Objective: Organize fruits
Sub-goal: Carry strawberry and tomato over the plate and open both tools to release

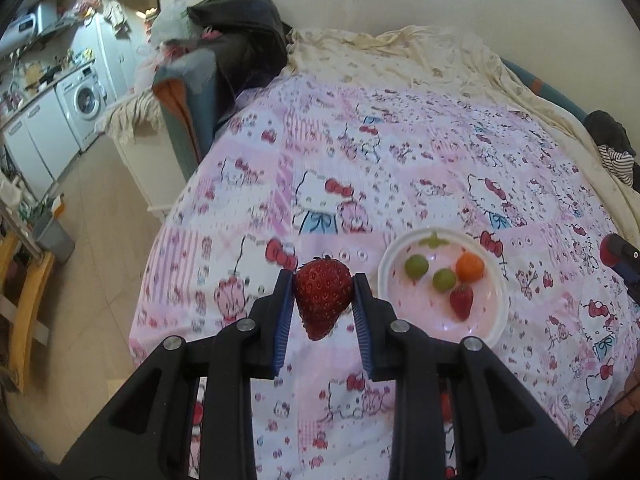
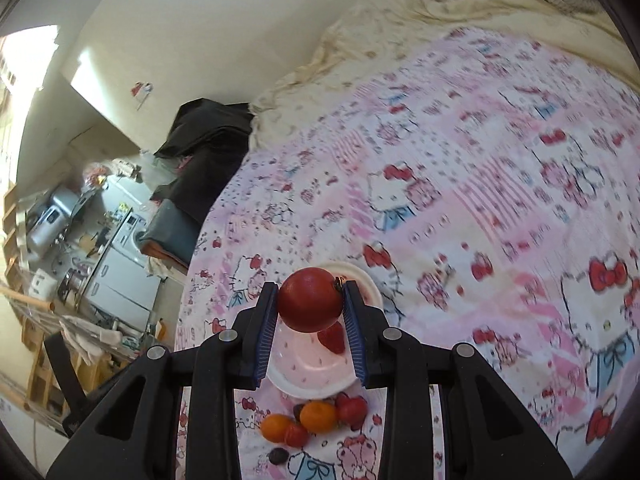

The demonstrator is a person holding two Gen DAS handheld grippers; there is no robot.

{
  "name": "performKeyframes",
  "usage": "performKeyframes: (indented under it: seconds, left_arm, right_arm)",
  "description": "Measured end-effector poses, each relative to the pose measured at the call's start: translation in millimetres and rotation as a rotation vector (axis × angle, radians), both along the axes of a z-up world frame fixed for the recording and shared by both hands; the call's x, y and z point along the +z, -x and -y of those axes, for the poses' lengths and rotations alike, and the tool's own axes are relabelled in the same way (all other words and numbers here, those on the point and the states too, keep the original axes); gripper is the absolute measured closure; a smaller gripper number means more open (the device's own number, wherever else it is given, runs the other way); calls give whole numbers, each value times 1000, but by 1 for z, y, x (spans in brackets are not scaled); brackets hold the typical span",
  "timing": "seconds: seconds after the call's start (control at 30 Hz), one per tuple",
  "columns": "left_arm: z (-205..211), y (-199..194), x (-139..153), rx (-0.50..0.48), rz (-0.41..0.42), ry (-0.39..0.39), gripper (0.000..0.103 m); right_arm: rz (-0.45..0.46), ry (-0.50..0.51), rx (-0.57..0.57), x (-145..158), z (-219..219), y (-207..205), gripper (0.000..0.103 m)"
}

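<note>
My left gripper [image 1: 323,296] is shut on a large red strawberry [image 1: 323,300], held above the pink patterned bedspread [image 1: 360,152], left of a white plate [image 1: 502,304]. The plate holds two green grapes [image 1: 416,266], a small orange [image 1: 469,267] and a strawberry [image 1: 462,300]. My right gripper [image 2: 310,300] is shut on a red tomato [image 2: 310,299], held above the same plate [image 2: 312,376], where a strawberry [image 2: 333,338] shows. A loose pile of fruit [image 2: 316,418] with oranges, red fruits and dark grapes lies on the bed just in front of the plate.
A black bag [image 1: 240,24] and grey cushion [image 1: 188,92] sit at the bed's far left corner. A cream sheet [image 1: 400,52] covers the head of the bed. The floor, a washing machine [image 1: 86,104] and a wooden chair [image 1: 28,300] lie left.
</note>
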State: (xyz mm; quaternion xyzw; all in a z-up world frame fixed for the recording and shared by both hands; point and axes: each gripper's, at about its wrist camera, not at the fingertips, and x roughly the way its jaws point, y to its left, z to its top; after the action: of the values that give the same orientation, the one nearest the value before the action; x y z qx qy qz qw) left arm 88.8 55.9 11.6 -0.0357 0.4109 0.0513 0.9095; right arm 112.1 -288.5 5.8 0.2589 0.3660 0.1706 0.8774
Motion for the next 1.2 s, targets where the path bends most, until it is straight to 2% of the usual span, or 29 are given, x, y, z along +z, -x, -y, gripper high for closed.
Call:
performKeyframes:
  seconds: [0.37,0.67,0.9,1.2]
  left_arm:
    - [28,-43,-1,-67,0,-34,78]
    - [54,-69,-23,-116,-31,-48,78]
    - [69,-83,-54,-152,-90,-50,78]
    - [88,-99,-96,-209,-171,-68,78]
  right_arm:
    - [2,47,68,-4,-24,-29,69]
    - [-38,70,98,-19,-32,-54,69]
    - [-130,63,111,-47,-32,-79,69]
    - [-281,170,165,-93,-54,-94,69]
